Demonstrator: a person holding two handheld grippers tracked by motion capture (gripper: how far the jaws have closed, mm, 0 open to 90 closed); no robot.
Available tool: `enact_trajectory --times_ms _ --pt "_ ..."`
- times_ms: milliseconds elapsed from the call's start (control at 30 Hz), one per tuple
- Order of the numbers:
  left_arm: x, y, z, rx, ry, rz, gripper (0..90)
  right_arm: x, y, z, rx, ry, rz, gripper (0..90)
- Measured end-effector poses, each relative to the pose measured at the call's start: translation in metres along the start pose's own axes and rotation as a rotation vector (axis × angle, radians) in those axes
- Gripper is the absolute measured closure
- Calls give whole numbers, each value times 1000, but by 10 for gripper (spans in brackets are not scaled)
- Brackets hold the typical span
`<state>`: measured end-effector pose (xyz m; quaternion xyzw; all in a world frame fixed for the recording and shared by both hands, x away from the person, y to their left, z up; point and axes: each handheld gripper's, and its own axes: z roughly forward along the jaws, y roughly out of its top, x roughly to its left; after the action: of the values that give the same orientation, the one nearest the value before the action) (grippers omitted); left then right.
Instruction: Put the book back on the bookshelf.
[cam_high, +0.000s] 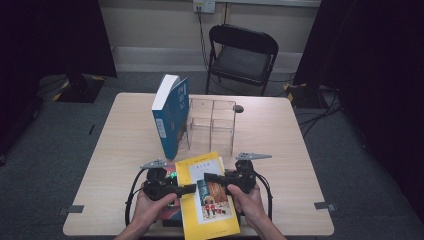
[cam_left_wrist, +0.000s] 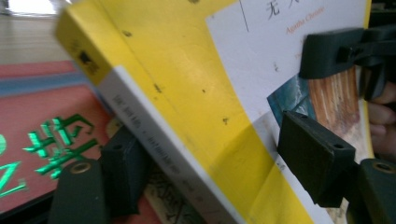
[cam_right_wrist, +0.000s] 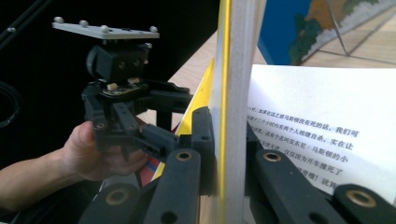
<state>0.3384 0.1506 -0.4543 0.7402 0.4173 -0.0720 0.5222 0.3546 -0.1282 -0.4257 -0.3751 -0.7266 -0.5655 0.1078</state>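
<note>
Right gripper view, yellow book (cam_right_wrist: 224, 93) clamped edge-on in right gripper (cam_right_wrist: 229, 140)

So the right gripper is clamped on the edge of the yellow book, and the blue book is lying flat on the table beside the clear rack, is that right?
Not quite. The right gripper is clamped on the yellow book, but the blue book is not lying flat: it stands upright on its end, against the clear rack, as the high view shows.

Dim room, lit tabletop, blurred close-ups
</note>
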Motion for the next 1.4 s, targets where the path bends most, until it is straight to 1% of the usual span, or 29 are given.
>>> enact_trajectory --times_ms 33,67,100,133,167,200,233,267,300,333,433,500,567,600,633,667,733,800,867,933,1000,1067,1100,1167,1233,1267,1300,1367,1400 --pt "-1 0 0 -3 -2 -6 271 1 1 0 -1 1 -6 842" --pt "-1 0 0 -3 -14 -18 271 2 1 0 -3 -1 -12 842" --pt "0 0 0 4 -33 -13 278 3 2 -1 -4 1 -15 843" --pt "-1 0 1 6 -39 -5 280 5 2 -1 -9 4 -21 842" --pt "-2 0 2 13 -54 3 276 6 3 -2 -11 5 -25 843" --pt "-4 0 4 26 -88 4 286 7 3 -2 -12 8 -31 843" --pt "-6 -1 6 36 -88 19 301 8 3 -2 -15 15 -33 843" --pt "-8 -1 5 23 -66 35 286 9 3 -2 -17 17 -38 843" --pt "-10 -1 5 16 -62 25 287 10 3 -2 -19 11 -43 843" --pt "-9 0 4 20 -72 18 296 10 4 -3 -22 13 -42 843" --pt "-8 3 1 21 -85 21 361 9 5 -5 -27 11 -48 842" --pt "-8 5 -3 6 -100 18 420 10 5 -6 -25 3 -64 841" --pt "-9 6 -7 -12 -114 17 463 11 6 -8 -21 8 -79 842" --pt "-10 7 -8 -22 -126 21 496 13 7 -8 -16 1 -94 841" --pt "-11 8 -10 -24 -133 34 549 16 8 -9 -8 -23 -111 835" --pt "-13 9 -11 -26 -126 46 565 18 9 -9 -1 -34 -124 835" --pt "-17 12 -15 -48 -135 64 599 18 10 -11 -14 -18 -111 835" --pt "-21 17 -18 -62 -130 80 629 19 12 -13 -32 -7 -101 834" --pt "-23 23 -22 -76 -132 91 646 21 14 -15 -48 -9 -113 833" --pt "-27 29 -26 -103 -137 107 664 27 19 -18 -67 -11 -135 832" --pt "-32 37 -31 -122 -129 143 677 33 26 -21 -82 -14 -157 831" --pt "-38 44 -35 -149 -109 185 691 37 32 -24 -103 -12 -176 828" --pt "-41 48 -37 -166 -103 193 705 39 36 -26 -111 -15 -188 823" --pt "-48 56 -40 -193 -76 239 735 44 43 -29 -127 -31 -219 811" --pt "-60 65 -42 -205 5 346 744 49 50 -31 -141 -46 -244 804" --pt "-66 69 -43 -206 36 387 744 52 52 -33 -144 -59 -260 798" --pt "-69 73 -44 -212 39 403 745 53 55 -34 -151 -64 -269 788" --pt "-70 74 -44 -217 29 428 744 53 58 -38 -174 -47 -271 760" --pt "-70 71 -42 -215 19 426 743 53 57 -39 -182 -54 -274 724"
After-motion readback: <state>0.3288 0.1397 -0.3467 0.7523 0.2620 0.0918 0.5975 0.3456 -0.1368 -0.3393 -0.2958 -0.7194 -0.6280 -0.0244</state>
